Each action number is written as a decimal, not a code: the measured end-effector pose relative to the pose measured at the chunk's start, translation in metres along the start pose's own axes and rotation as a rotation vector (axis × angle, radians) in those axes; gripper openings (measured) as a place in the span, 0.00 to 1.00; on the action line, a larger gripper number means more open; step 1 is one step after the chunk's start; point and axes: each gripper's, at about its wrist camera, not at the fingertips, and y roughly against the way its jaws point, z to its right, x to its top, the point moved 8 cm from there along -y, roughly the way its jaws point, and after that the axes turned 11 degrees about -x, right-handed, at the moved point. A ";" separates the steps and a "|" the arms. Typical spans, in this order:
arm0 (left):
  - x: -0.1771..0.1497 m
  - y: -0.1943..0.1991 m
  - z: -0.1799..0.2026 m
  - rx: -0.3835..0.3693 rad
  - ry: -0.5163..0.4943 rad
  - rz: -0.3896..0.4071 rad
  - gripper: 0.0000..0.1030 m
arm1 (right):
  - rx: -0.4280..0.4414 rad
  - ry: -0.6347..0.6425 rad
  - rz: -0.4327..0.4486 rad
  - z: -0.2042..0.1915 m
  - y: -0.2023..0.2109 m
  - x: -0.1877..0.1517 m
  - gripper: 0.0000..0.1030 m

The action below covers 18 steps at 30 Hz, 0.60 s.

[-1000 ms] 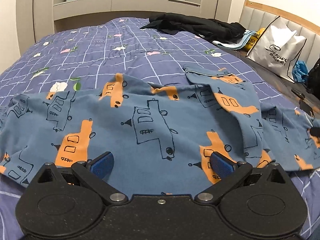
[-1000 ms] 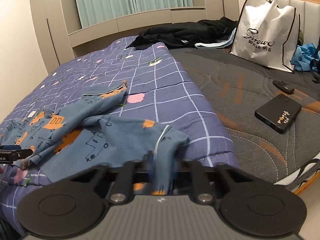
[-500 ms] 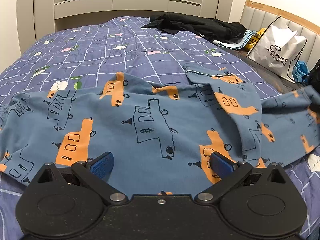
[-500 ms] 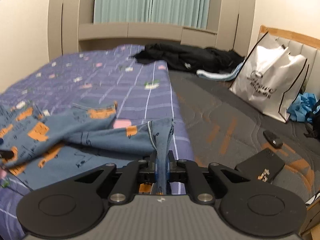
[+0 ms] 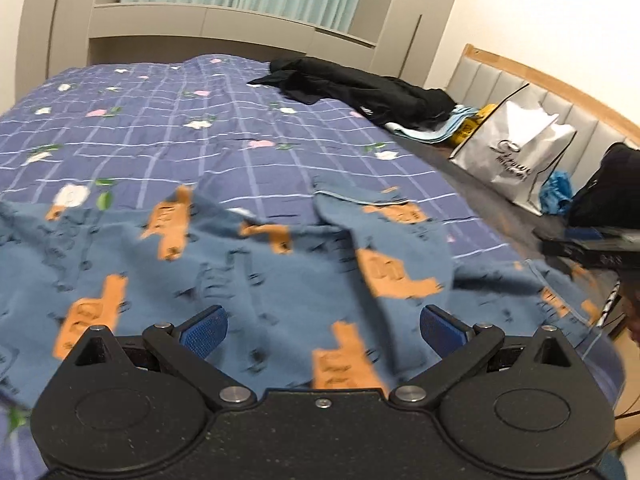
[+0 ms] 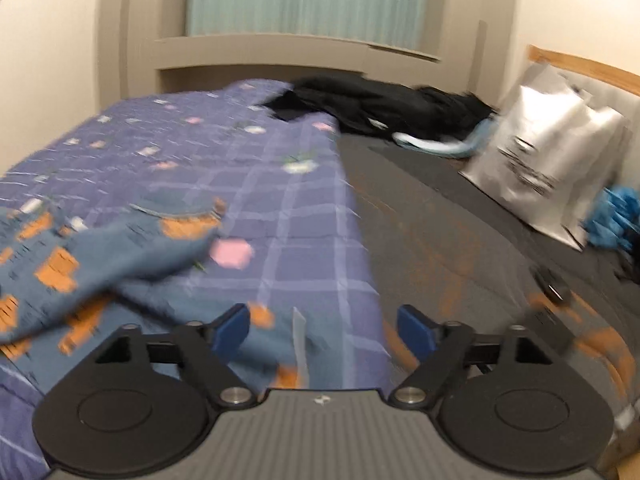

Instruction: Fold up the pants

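Blue pants (image 5: 248, 280) printed with orange shapes lie spread across the purple checked quilt (image 5: 168, 132). My left gripper (image 5: 322, 326) hovers open just above the cloth, its blue pads apart and gripping nothing. In the right wrist view the same pants (image 6: 100, 272) stretch to the left, and a hem end lies below my right gripper (image 6: 324, 326). Its jaws are opening, wide apart, with the cloth loose beneath them and no pad pressing on it. The other gripper shows as a dark shape (image 5: 592, 240) at the right edge of the left wrist view.
A pile of black clothes (image 5: 360, 88) lies at the far side of the bed. A white shopping bag (image 6: 548, 172) leans on the padded headboard, with a blue item (image 6: 616, 216) beside it. Dark bare mattress (image 6: 440, 240) runs to the right of the quilt, with small dark objects on it.
My right gripper held the pants' hem end pinched, lifted and pulled it rightward, then let it go and spread its jaws. The cloth's right end now lies stretched out. The left gripper stayed open.
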 end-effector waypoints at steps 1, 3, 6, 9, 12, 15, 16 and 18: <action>0.001 -0.004 0.003 -0.010 0.008 0.001 0.99 | 0.042 0.019 0.011 -0.010 -0.003 0.011 0.90; 0.003 -0.013 0.007 -0.030 0.041 0.006 0.99 | 0.121 0.061 0.023 -0.032 -0.013 0.032 0.93; 0.003 -0.025 0.010 -0.069 0.130 0.017 0.99 | 0.245 0.145 0.024 -0.077 -0.028 0.064 0.96; 0.004 -0.034 0.012 -0.095 0.216 0.039 0.99 | 0.330 0.214 0.003 -0.127 -0.049 0.087 0.96; 0.004 -0.038 0.014 -0.124 0.261 0.055 0.99 | 0.385 0.256 -0.049 -0.172 -0.073 0.101 0.96; 0.004 -0.042 0.014 -0.131 0.289 0.058 0.93 | 0.402 0.249 -0.108 -0.202 -0.096 0.110 0.90; 0.003 -0.041 0.013 -0.130 0.293 0.059 0.90 | 0.401 0.245 -0.124 -0.209 -0.103 0.112 0.87; 0.004 -0.041 0.012 -0.133 0.297 0.063 0.84 | 0.384 0.242 -0.150 -0.219 -0.114 0.114 0.81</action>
